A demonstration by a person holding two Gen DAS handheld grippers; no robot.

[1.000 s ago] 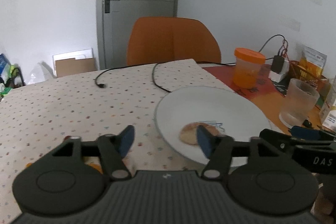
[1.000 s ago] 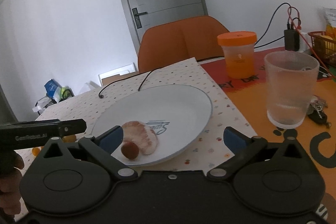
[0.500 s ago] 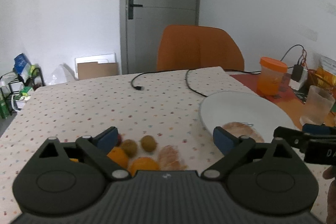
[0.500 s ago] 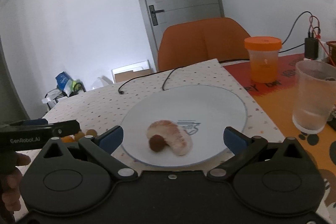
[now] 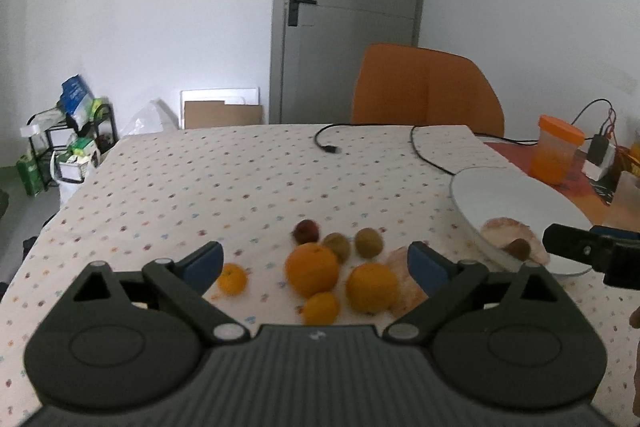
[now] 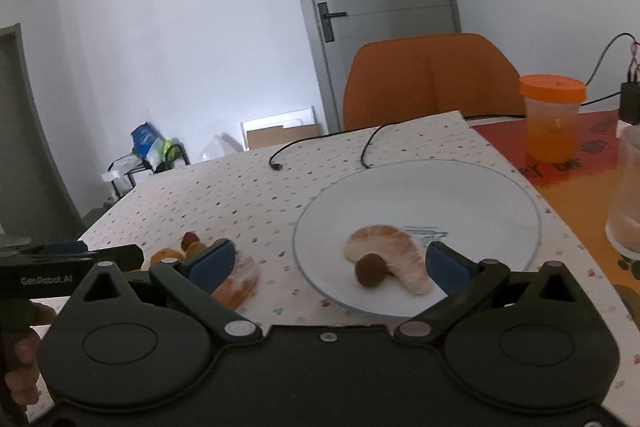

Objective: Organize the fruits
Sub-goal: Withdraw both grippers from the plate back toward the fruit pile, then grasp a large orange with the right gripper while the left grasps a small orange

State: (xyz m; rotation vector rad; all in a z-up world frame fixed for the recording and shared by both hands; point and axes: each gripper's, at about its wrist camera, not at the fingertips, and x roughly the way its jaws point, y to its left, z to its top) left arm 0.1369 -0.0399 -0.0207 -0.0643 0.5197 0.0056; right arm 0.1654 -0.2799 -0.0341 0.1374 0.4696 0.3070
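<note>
Fruits lie in a little bunch on the dotted tablecloth (image 5: 240,187). There is a big orange (image 5: 312,269), a second orange (image 5: 371,287) just beside it, and a smaller one (image 5: 320,308) in front, between those two. A tiny orange (image 5: 232,279) sits by itself to the left. Behind the oranges are a red fruit (image 5: 306,231) and two greenish-brown fruits (image 5: 337,245) (image 5: 368,242). A peeled piece of fruit (image 5: 402,279) lies on the cloth at the right side of the bunch. The left gripper (image 5: 316,263) is wide apart with nothing in it, and the bunch shows between its blue tips. The white plate (image 6: 480,187) is on the right of the fruits. On it lie a peeled pink wedge (image 6: 390,255) and a small brown ball (image 6: 370,268), touching each other. The right gripper (image 6: 328,263) is also spread wide and holds nothing. Past the plate stand an orange-lidded jar (image 6: 551,123) and a clear cup (image 6: 628,195).
</note>
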